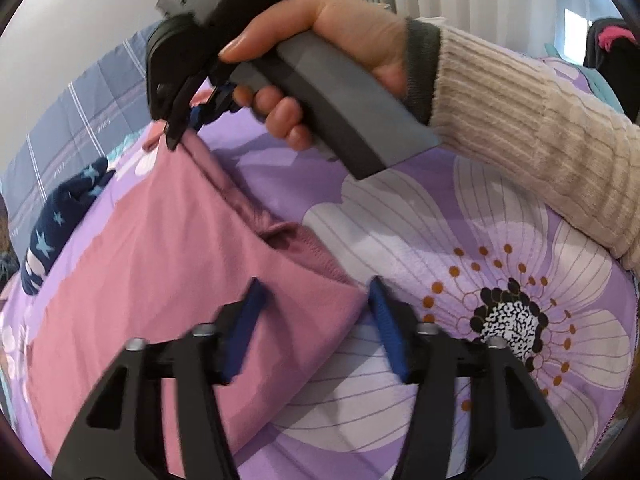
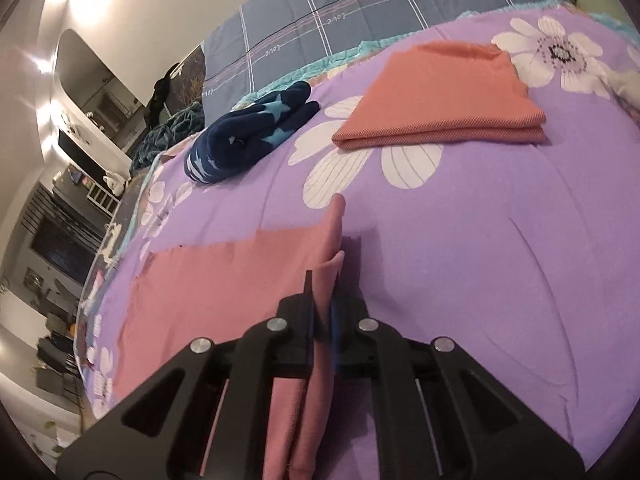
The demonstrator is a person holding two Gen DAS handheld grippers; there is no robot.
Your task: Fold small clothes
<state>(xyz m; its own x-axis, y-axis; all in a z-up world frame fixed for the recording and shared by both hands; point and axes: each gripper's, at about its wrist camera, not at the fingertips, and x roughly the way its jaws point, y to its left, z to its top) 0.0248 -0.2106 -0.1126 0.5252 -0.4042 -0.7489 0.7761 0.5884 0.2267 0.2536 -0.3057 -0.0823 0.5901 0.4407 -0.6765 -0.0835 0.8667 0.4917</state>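
Observation:
A pink garment (image 1: 160,260) lies spread on the purple flowered bedspread (image 1: 400,208). My left gripper (image 1: 316,304) stands open over its near corner; the blue pads (image 1: 248,320) sit on either side of the cloth edge and do not press it. At the far corner, my right gripper (image 1: 176,136), held by a hand in a cream ribbed sleeve (image 1: 520,132), is shut on the fabric and lifts it into a ridge. In the right wrist view, the right gripper (image 2: 322,296) pinches a fold of the pink garment (image 2: 224,280), which trails off to the left.
A folded salmon cloth (image 2: 436,96) rests farther back on the bedspread (image 2: 480,240), with a bunched navy star-print garment (image 2: 244,136) to its left. A grey-blue plaid quilt (image 2: 360,12) lies behind. The bed's edge drops away at left toward room furniture.

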